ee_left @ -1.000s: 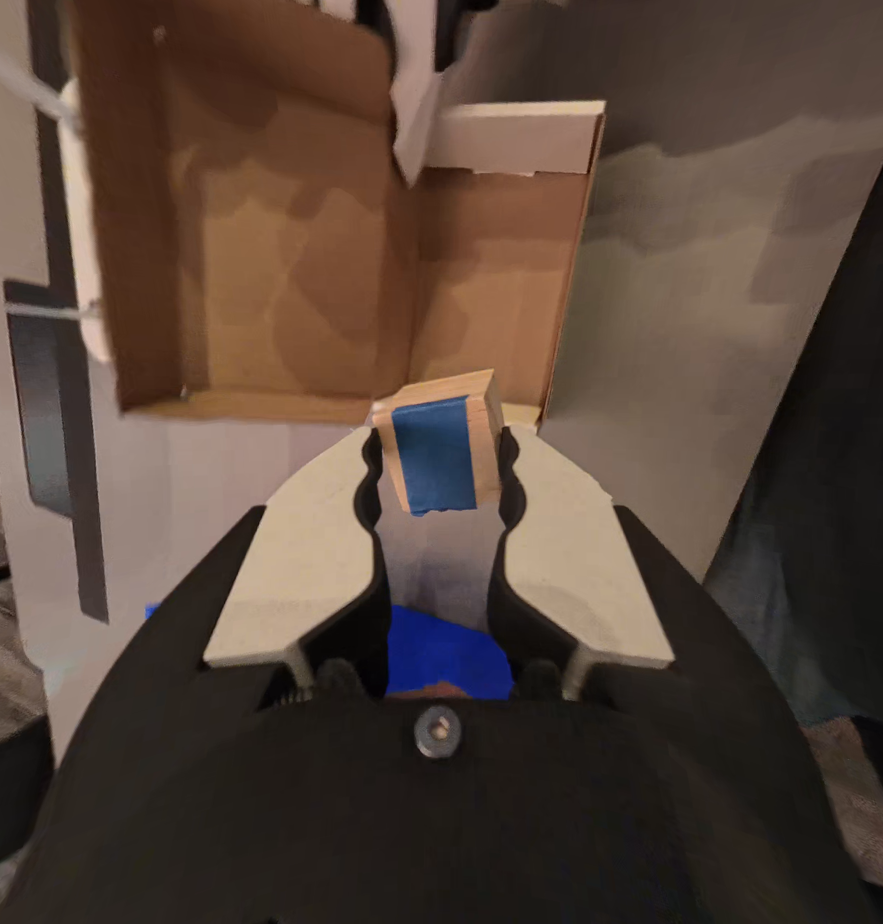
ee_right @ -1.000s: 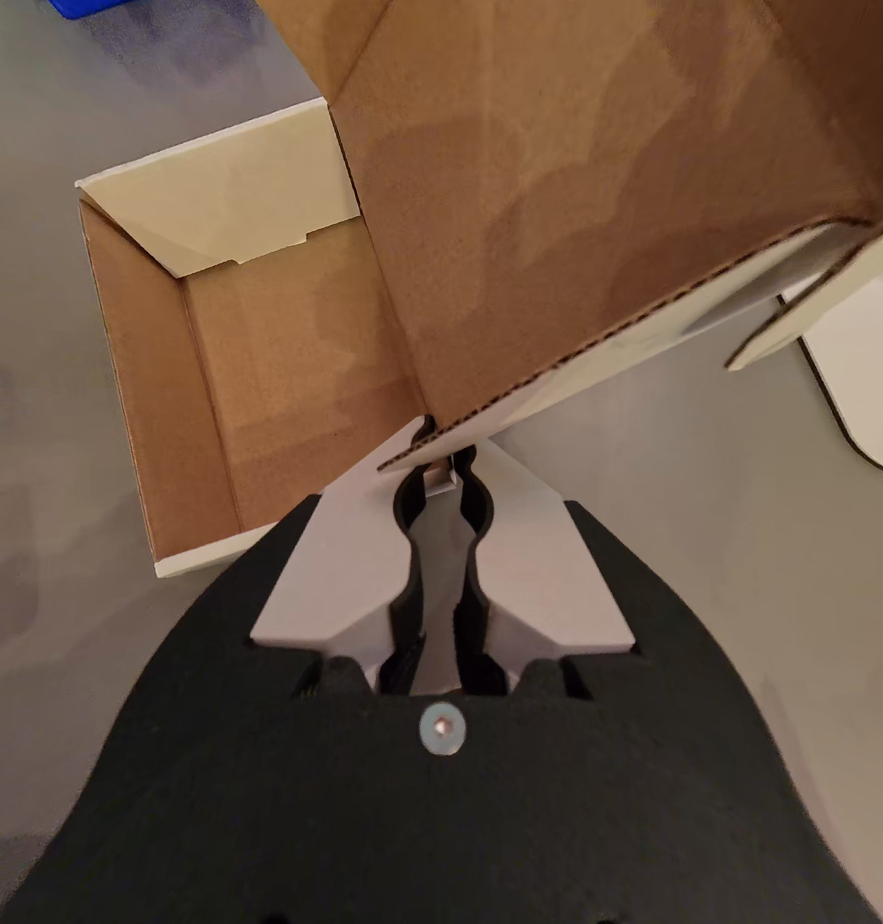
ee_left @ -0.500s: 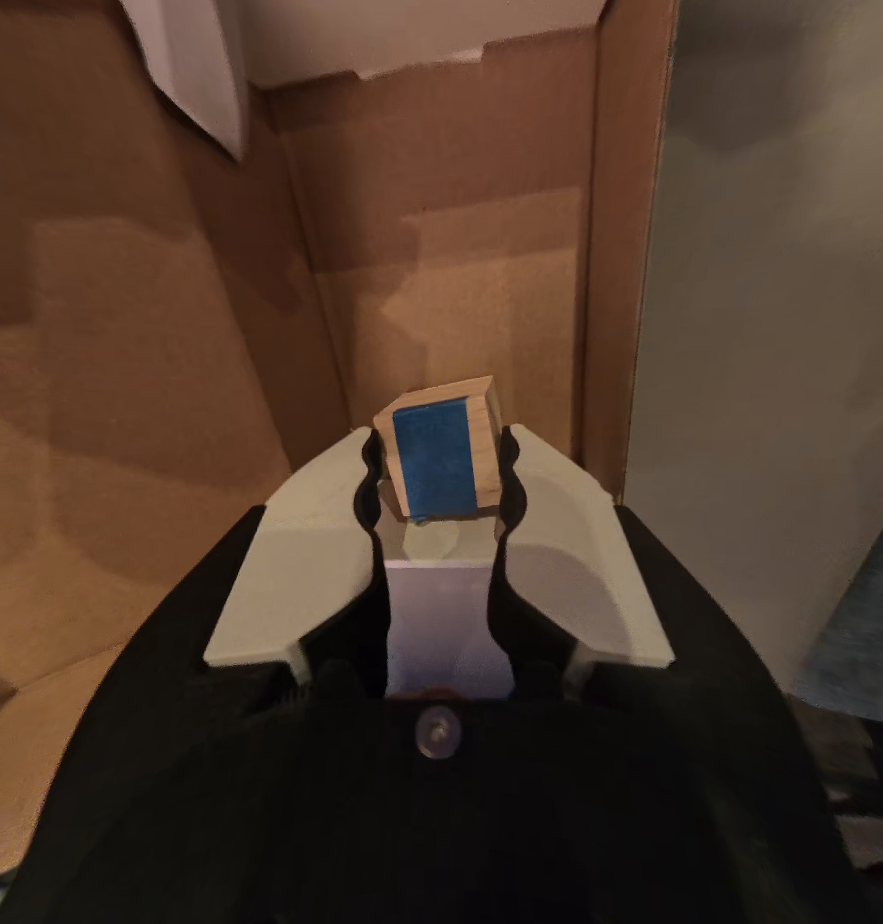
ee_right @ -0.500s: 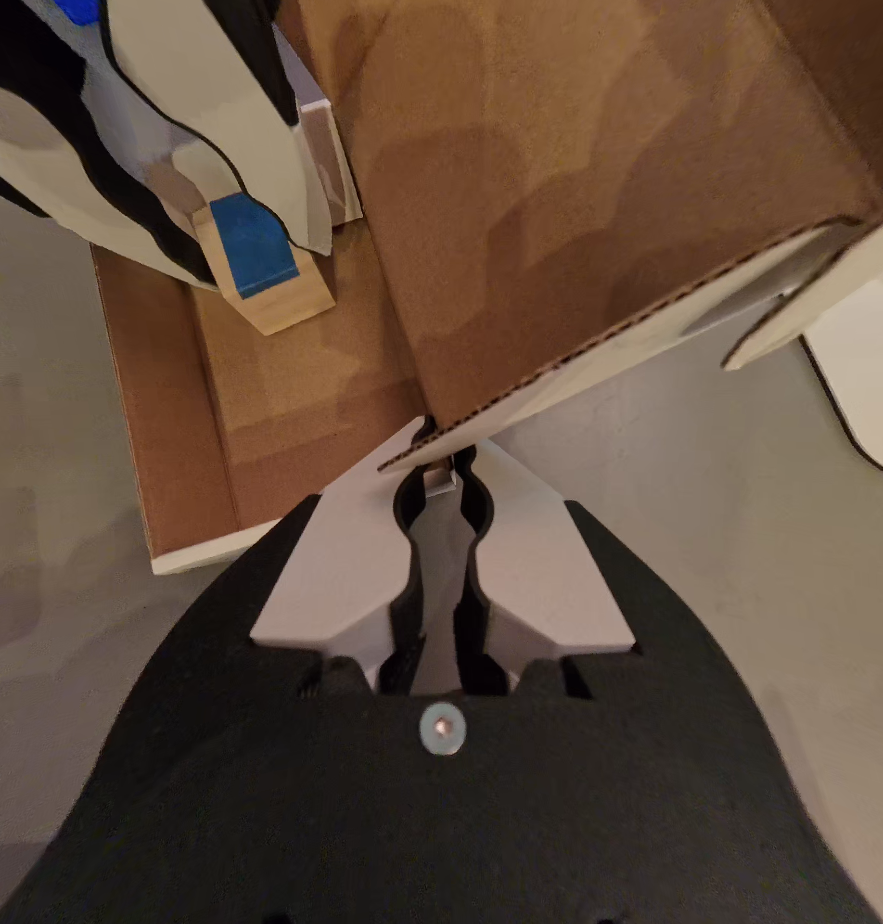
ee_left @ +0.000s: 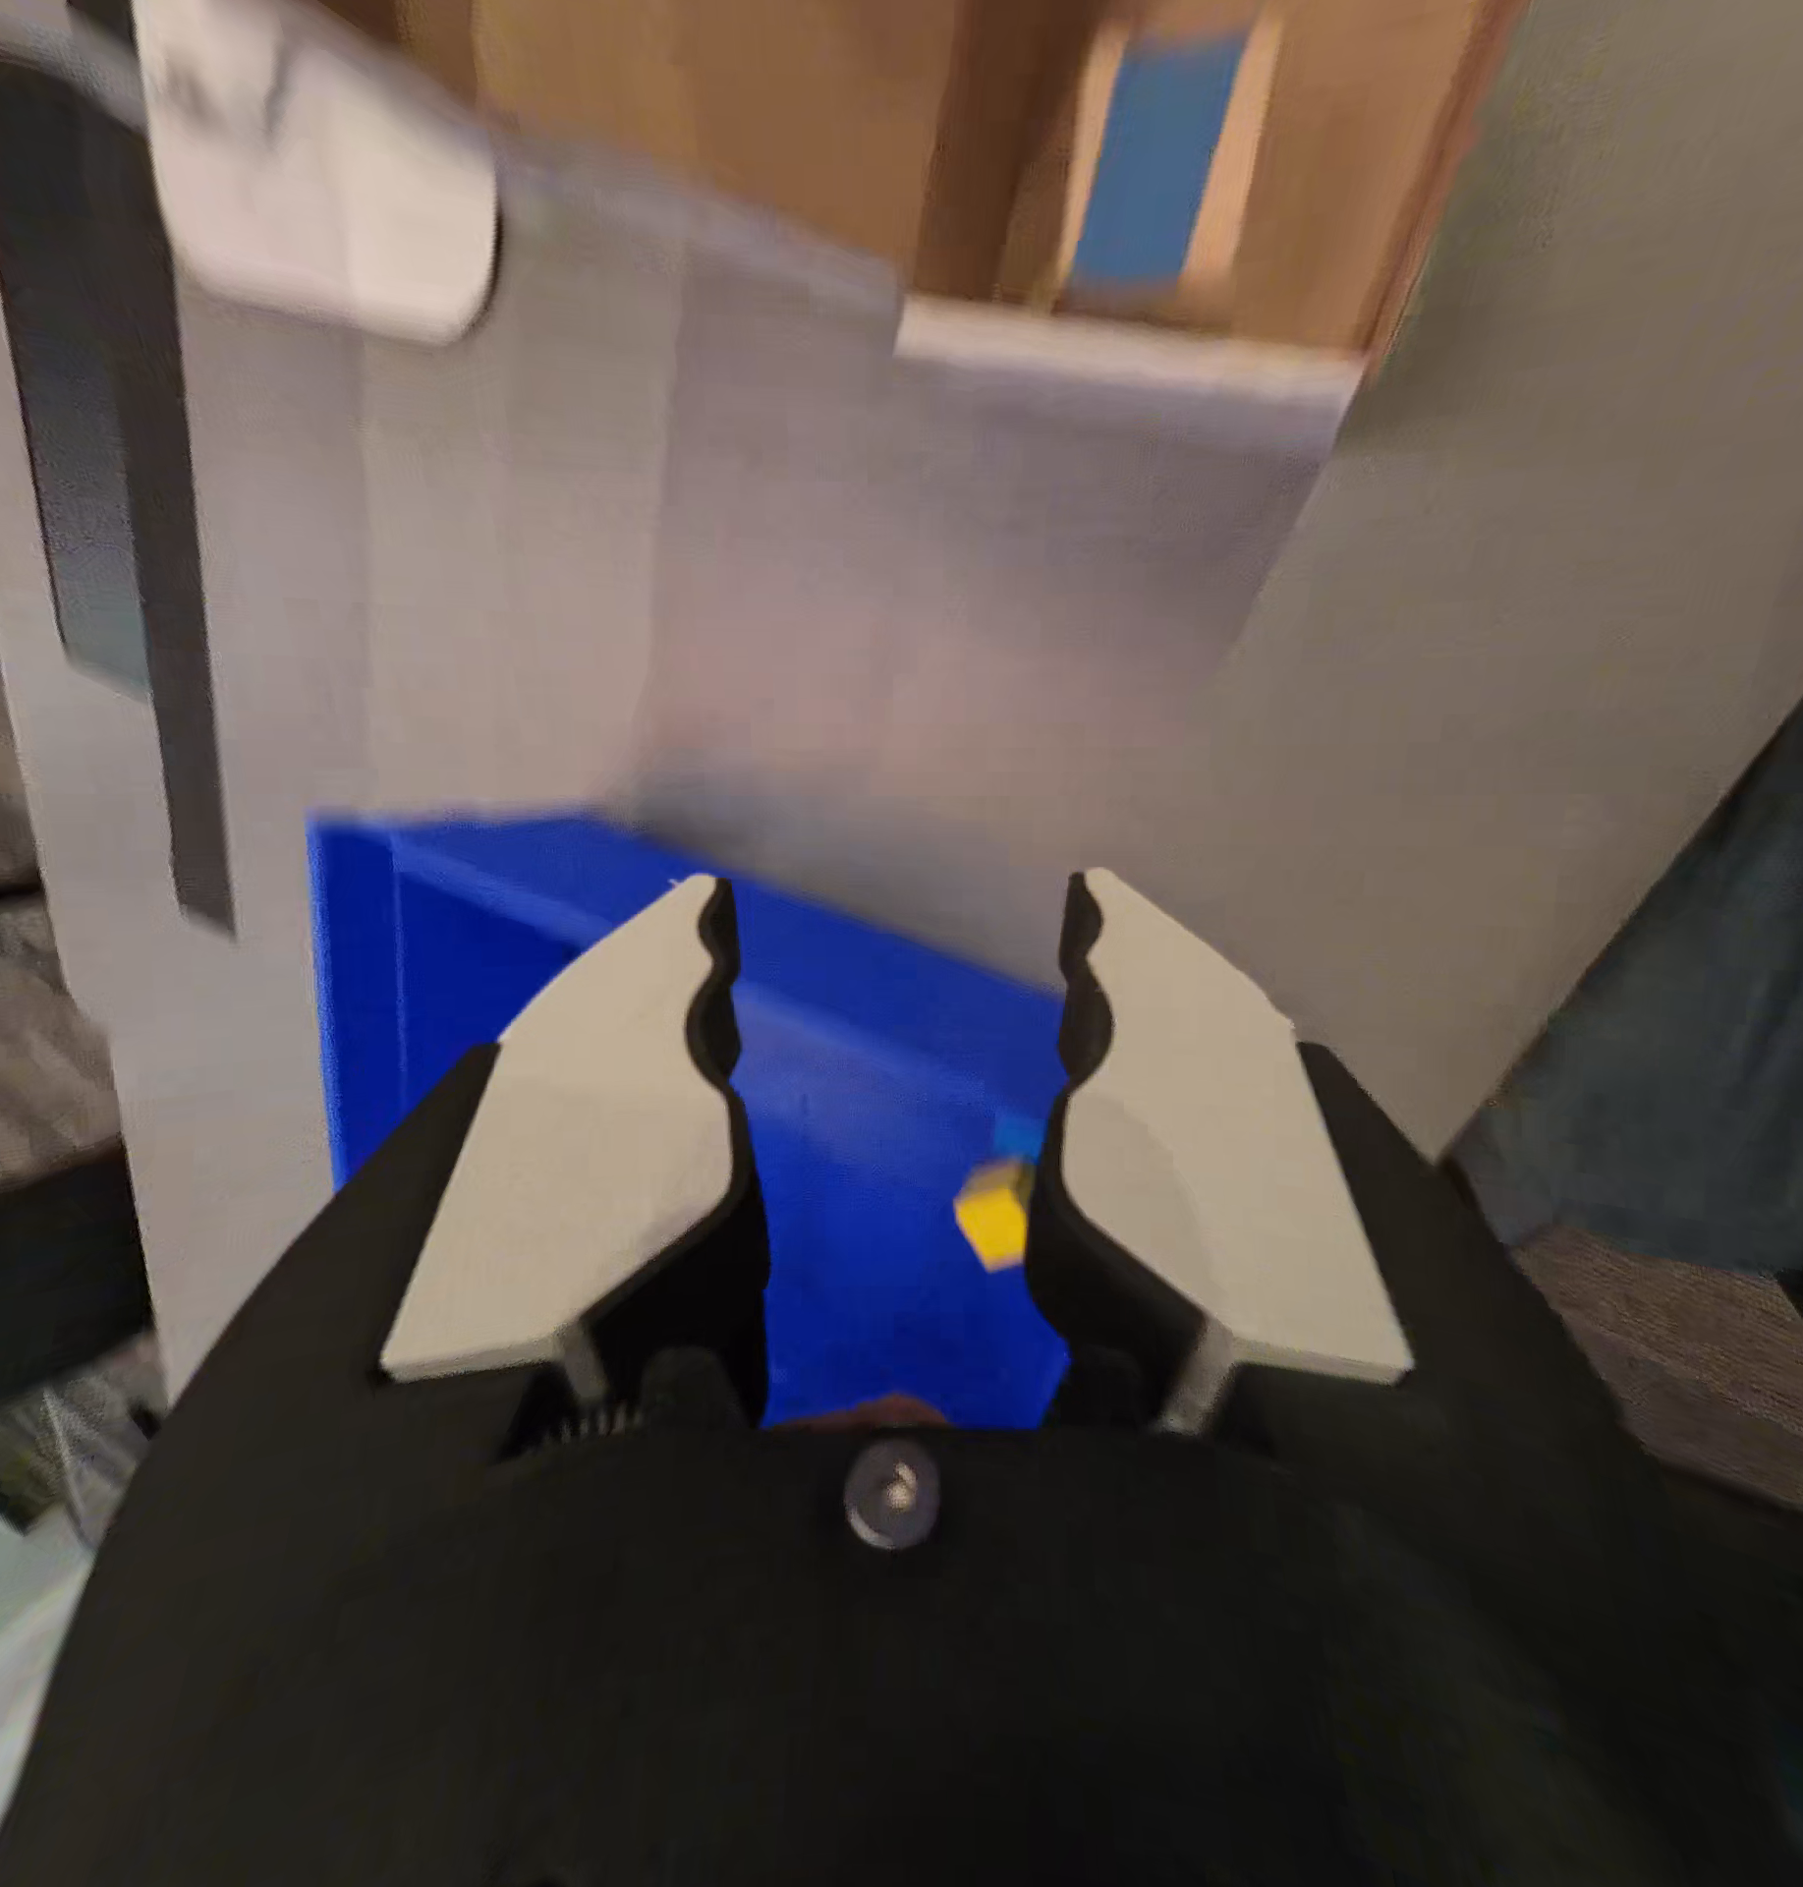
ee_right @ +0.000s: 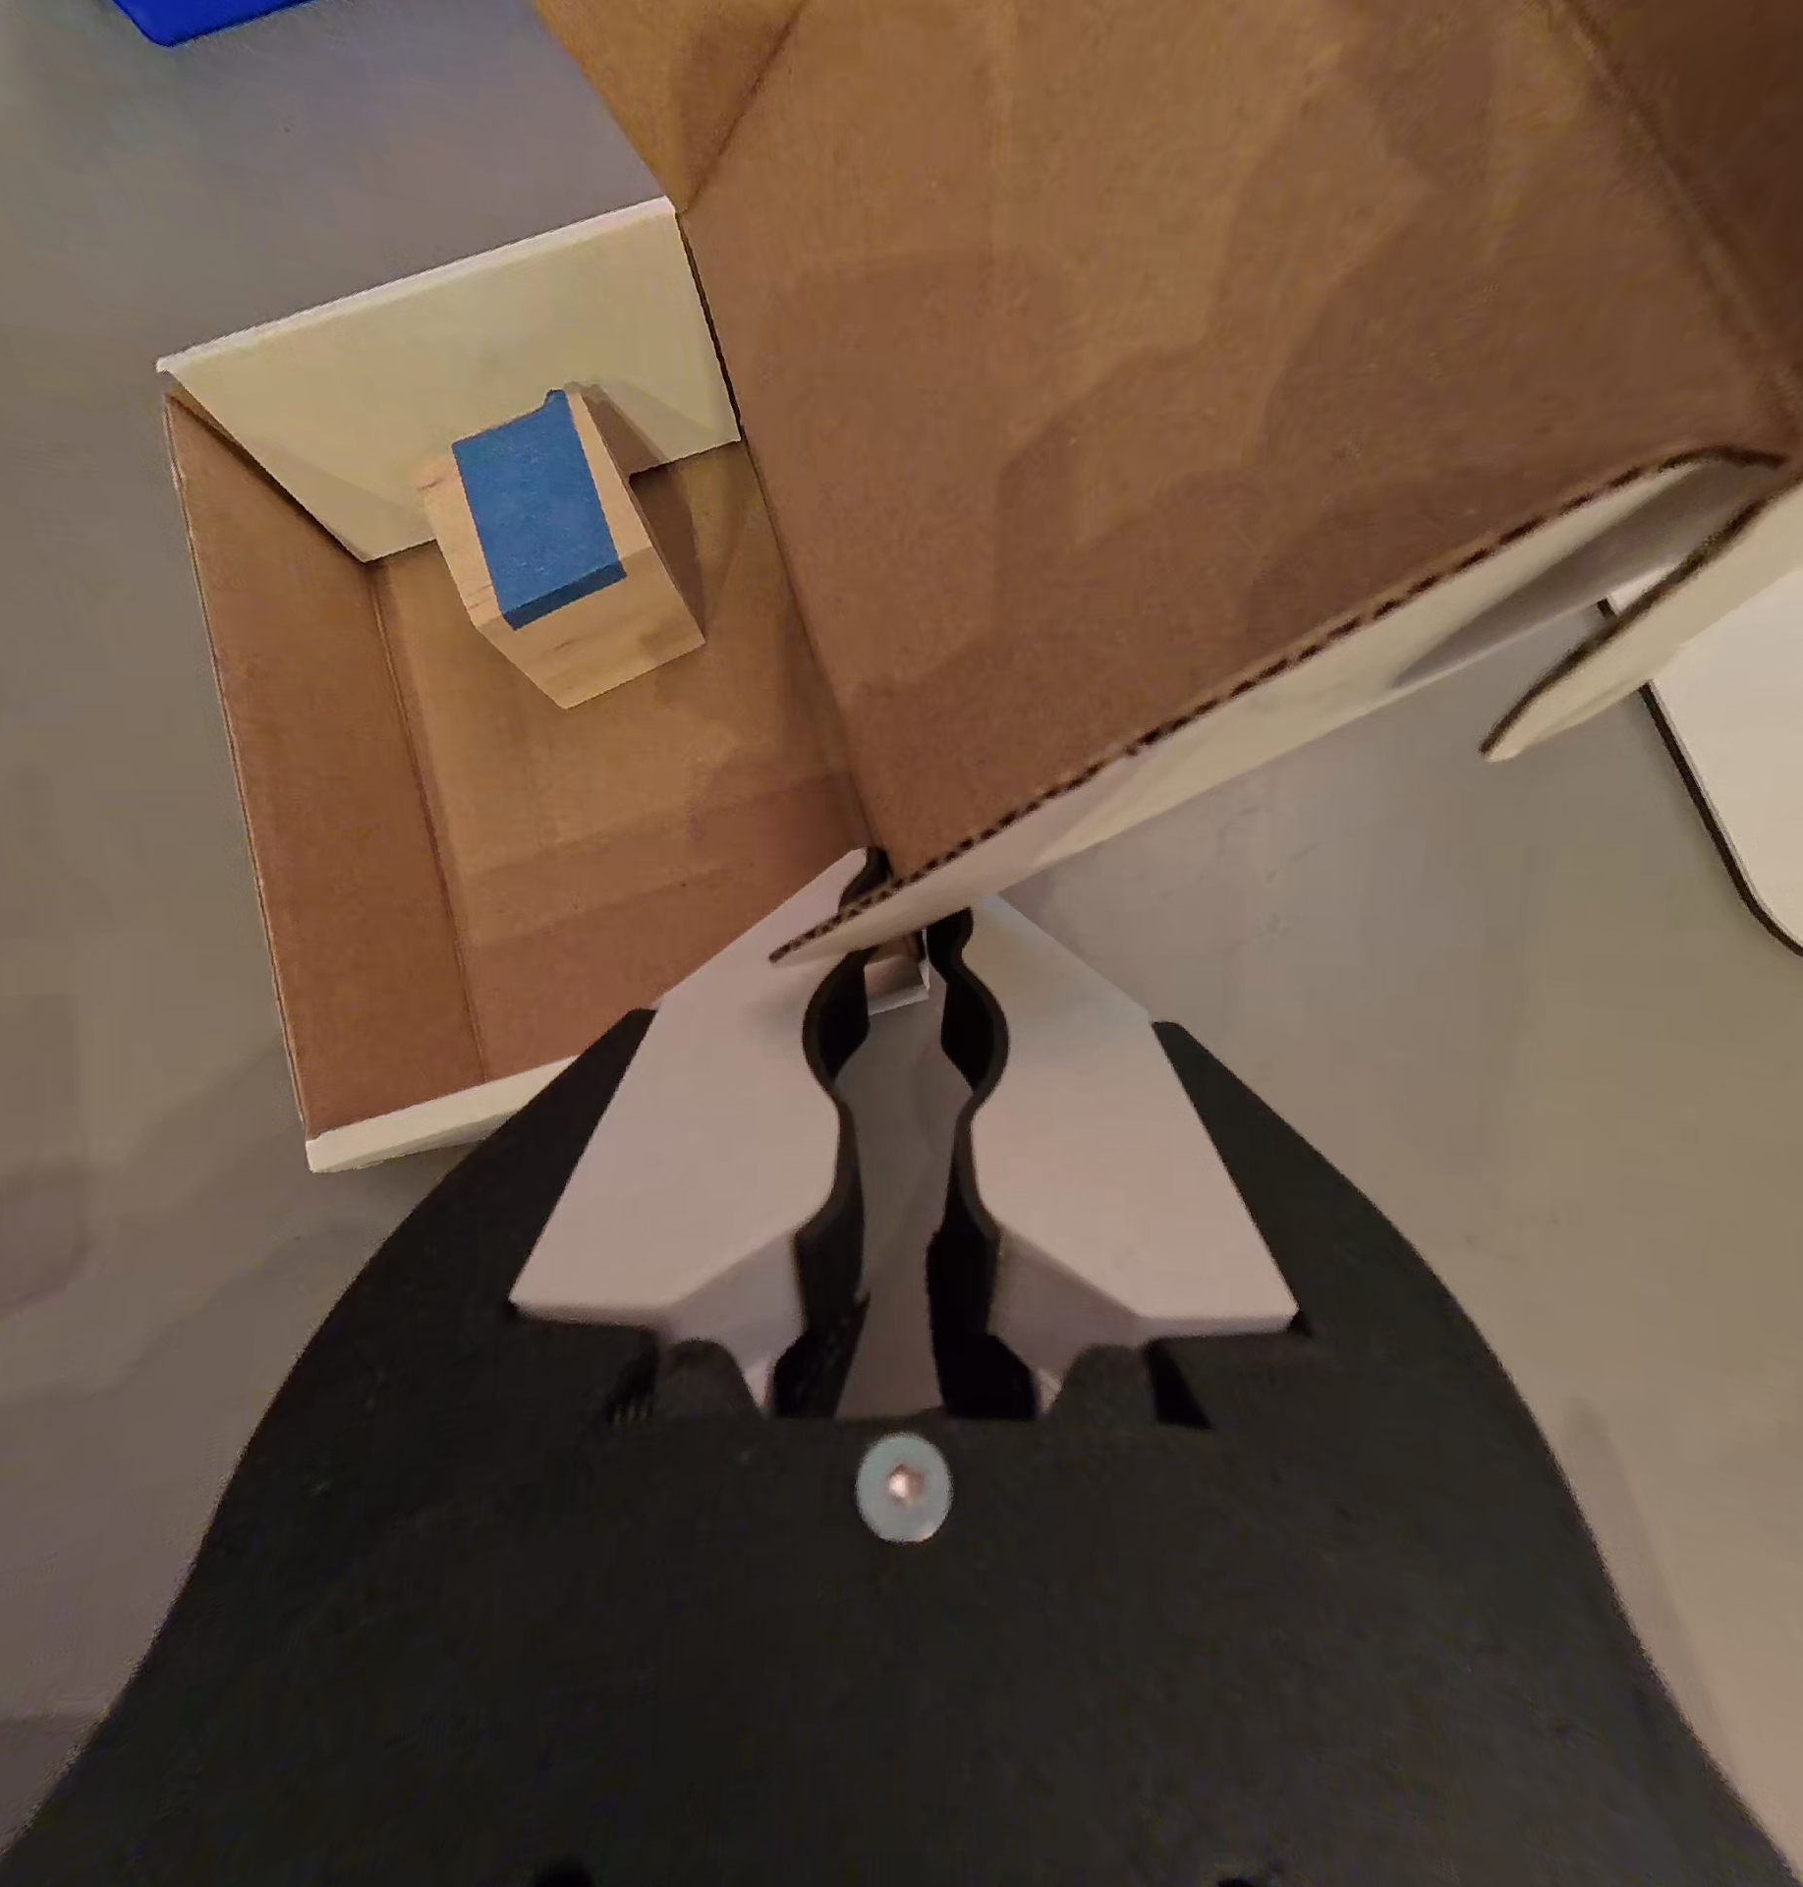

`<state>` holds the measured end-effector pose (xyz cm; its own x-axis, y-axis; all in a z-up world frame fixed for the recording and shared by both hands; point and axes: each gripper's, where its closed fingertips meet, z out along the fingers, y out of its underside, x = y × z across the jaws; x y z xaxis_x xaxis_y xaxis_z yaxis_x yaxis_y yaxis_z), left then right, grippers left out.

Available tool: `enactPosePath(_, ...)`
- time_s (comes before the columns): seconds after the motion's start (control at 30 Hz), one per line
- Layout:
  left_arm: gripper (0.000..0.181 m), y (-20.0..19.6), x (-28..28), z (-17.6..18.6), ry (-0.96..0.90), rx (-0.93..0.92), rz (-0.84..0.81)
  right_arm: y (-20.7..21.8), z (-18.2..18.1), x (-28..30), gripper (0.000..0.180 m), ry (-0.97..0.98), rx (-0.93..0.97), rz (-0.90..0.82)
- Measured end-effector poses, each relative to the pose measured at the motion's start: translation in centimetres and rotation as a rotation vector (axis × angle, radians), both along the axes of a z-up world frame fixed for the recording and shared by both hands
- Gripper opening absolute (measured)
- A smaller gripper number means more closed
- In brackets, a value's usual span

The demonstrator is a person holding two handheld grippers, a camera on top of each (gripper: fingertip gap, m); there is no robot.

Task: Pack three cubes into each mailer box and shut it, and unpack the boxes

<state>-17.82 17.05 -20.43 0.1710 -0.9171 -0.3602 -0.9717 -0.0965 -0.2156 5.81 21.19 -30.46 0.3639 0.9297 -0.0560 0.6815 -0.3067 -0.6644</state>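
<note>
Left claw [ee_left: 892,924] spread wide and empty over blue bin [ee_left: 877,1103]; right claw [ee_right: 902,919] clamped on mailer box lid [ee_right: 1132,460]; cube [ee_right: 555,546] at 11 o'clock inside mailer box [ee_right: 366,868]

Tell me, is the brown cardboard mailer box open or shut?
Open. The right tool pinches its raised lid, and one blue-taped wooden cube shows inside the brown cardboard mailer box.

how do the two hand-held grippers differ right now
The left hand-held gripper is open and empty, over the blue bin; the right hand-held gripper is shut on the mailer box lid, propping it up. The left view is motion-blurred, the right sharp. Both have pale fingers on black bodies.
</note>
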Motion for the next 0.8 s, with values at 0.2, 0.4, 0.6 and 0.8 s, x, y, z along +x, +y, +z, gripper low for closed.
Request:
enactPosePath(0.2, 0.060, -2.2, -12.6, -3.3, 0.127, -0.130, 0.239, 0.1, 0.0, 0.0, 0.005, -0.003, 0.001, 0.001)
enactPosePath(0.4, 0.051, -3.0, -15.5, -8.8, 0.106, -0.314, 0.408, 0.1, 0.1, 0.0, 0.005, -0.002, -0.001, -0.005)
enactPosePath(0.6, 0.037, -3.1, -15.5, -11.6, 0.105, -0.436, 0.483, 0.2, 0.0, -0.1, 0.005, 0.004, -0.007, -0.007)
enactPosePath(0.8, 0.028, -2.8, -16.1, -11.5, 0.120, -0.426, 0.504, 0.2, 0.1, -0.1, 0.005, 0.003, -0.003, -0.003)
